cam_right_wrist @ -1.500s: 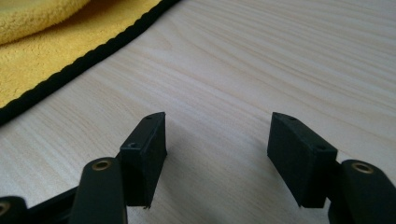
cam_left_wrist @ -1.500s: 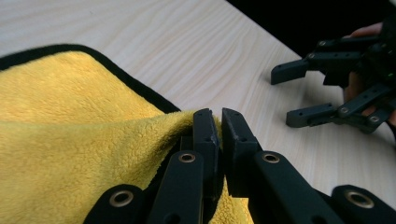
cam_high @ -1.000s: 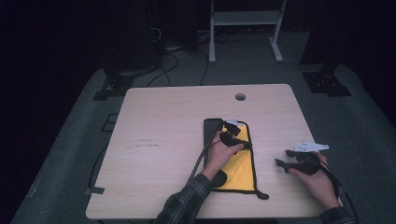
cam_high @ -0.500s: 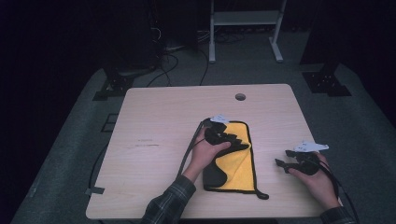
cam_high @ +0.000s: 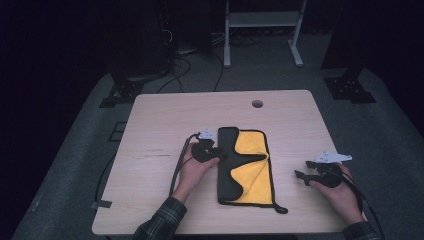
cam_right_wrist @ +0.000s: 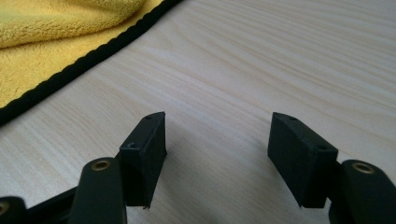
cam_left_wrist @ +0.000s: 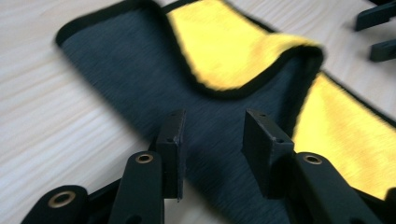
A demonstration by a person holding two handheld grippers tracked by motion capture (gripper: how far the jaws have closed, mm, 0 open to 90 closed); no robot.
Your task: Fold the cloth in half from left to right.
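Where the pale wooden worktop [cam_high: 165,125] spreads widest, bears a cable hole [cam_high: 257,103] near its far edge and a folded cloth [cam_high: 245,167] at its middle. Lies flat, that cloth, long side running away from the person, dark grey face on its left strip and yellow face on the right, black-edged, with one grey flap turned over the yellow. Left tongs [cam_high: 220,155] sit at the cloth's left edge near its far end, hand [cam_high: 192,172] behind them; in the left gripper view [cam_left_wrist: 212,137] hang just above the grey strip, having just been opening, released, nothing pinched between the pads. Right tongs [cam_high: 301,176] rest well apart to the cloth's right over bare wood; in the right gripper view [cam_right_wrist: 217,140] spread wide and empty, yellow cloth edge [cam_right_wrist: 70,46] at upper left.
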